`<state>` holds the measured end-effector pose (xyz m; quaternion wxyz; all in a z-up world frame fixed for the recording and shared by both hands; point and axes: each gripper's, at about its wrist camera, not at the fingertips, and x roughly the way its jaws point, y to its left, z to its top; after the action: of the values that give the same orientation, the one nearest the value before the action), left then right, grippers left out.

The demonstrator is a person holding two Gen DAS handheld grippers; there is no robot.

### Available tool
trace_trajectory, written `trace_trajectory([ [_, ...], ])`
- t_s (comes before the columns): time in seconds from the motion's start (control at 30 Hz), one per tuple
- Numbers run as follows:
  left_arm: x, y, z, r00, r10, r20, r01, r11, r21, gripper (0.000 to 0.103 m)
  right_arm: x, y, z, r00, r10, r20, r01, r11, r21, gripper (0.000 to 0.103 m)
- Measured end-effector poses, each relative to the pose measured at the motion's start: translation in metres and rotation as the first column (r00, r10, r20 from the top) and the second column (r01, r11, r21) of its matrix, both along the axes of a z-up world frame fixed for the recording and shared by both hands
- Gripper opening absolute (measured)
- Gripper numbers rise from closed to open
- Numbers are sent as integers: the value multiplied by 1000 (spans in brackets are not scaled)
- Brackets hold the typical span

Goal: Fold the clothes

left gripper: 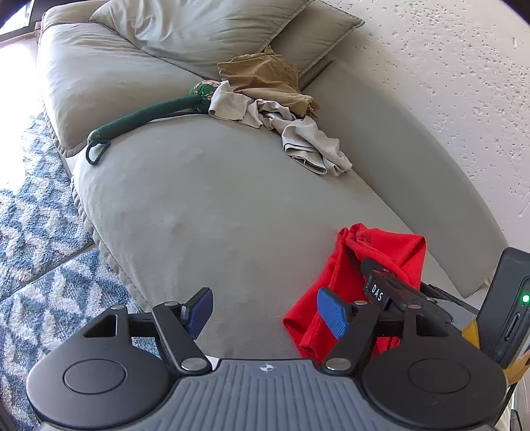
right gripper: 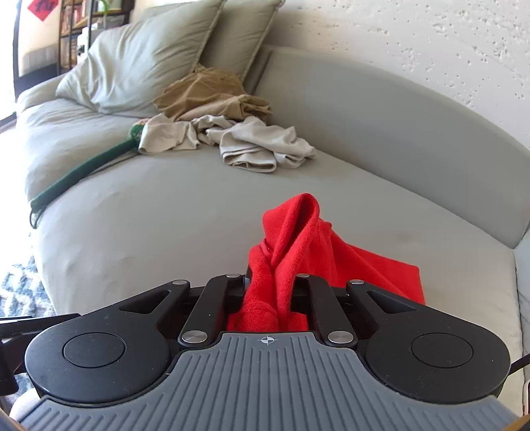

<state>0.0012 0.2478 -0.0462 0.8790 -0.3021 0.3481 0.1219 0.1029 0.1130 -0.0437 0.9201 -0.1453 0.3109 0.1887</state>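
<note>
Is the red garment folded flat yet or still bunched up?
Bunched, not folded. The red garment is gathered into a peak, pinched in the right hand-held gripper, the rest draping crumpled onto the sofa.

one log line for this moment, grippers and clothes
right gripper: shut on red garment | left gripper: open, empty | red garment: bunched, over sofa seat | beige clothes: unfolded pile at back

Your right gripper [right gripper: 269,291] hides its own pads under the bunched red garment [right gripper: 298,238], so you cannot see how much cloth sits between the jaws. In the left wrist view, the garment's lower edge is covered by your left gripper [left gripper: 265,315]. The green padded stick [right gripper: 82,172] has its head tucked under the beige clothes [right gripper: 251,142]. The shelf [right gripper: 76,26] at the top edge is cut off and too small to read.
</note>
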Motion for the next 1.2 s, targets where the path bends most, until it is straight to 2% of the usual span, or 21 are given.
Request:
trace_trajectory([
  [0.1,1,-1,0,1000,2,-7,-2,1000,0,69,-2,8,-7,999,41,-33,-42,998,-35,10],
  [0.2,-2,-3,4,1000,16,-10,-16,1000,19,67,-2,14,-15,986,113,-120,-119,992,-51,27],
  [0.23,-5,-2,6,1000,28,-8,-28,999,35,67,-5,12,-15,979,148,-143,-153,988,-29,41],
  [0.37,-14,3,9,999,54,0,-54,998,27,68,-26,-27,-2,930,319,-181,-287,940,183,48],
  [0.47,-14,2,9,998,55,-9,-55,998,30,68,-41,-74,11,908,334,-252,-252,917,309,49],
  [0.53,-8,-4,7,999,33,-13,-32,999,28,68,-50,-109,20,906,307,-291,-194,913,358,57],
  [0.63,2,-21,6,999,-39,0,39,998,43,65,-63,-164,35,914,246,-323,-90,898,431,68],
  [0.7,9,-40,7,993,-121,16,119,991,68,62,-72,-197,41,935,174,-308,-12,886,463,71],
  [0.8,23,-73,3,970,-242,17,240,967,86,56,-81,-230,36,958,59,-281,80,884,460,68],
  [0.83,27,-82,1,963,-270,12,268,959,88,55,-80,-235,30,960,37,-277,94,890,447,50],
  [0.87,32,-90,-1,955,-295,5,294,952,90,53,-77,-237,22,959,23,-284,105,898,427,21],
  [0.9,36,-98,-2,948,-318,-2,317,943,98,50,-75,-237,14,957,12,-289,113,904,412,13],
  [0.93,41,-103,-4,942,-336,-13,335,936,108,45,-72,-236,6,956,2,-294,121,909,399,11],
  [1.03,51,-117,-10,923,-383,-29,383,912,148,39,-61,-223,-9,962,6,-273,101,921,377,11],
  [1.1,59,-122,-19,922,-381,-67,387,903,189,38,-53,-211,-14,967,20,-253,73,933,352,12],
  [1.13,63,-122,-24,925,-364,-111,379,903,202,39,-49,-205,-18,967,23,-253,66,939,337,12],
  [1.2,66,-117,-36,933,-319,-168,349,916,200,35,-42,-199,-32,954,4,-301,87,953,289,27],
])
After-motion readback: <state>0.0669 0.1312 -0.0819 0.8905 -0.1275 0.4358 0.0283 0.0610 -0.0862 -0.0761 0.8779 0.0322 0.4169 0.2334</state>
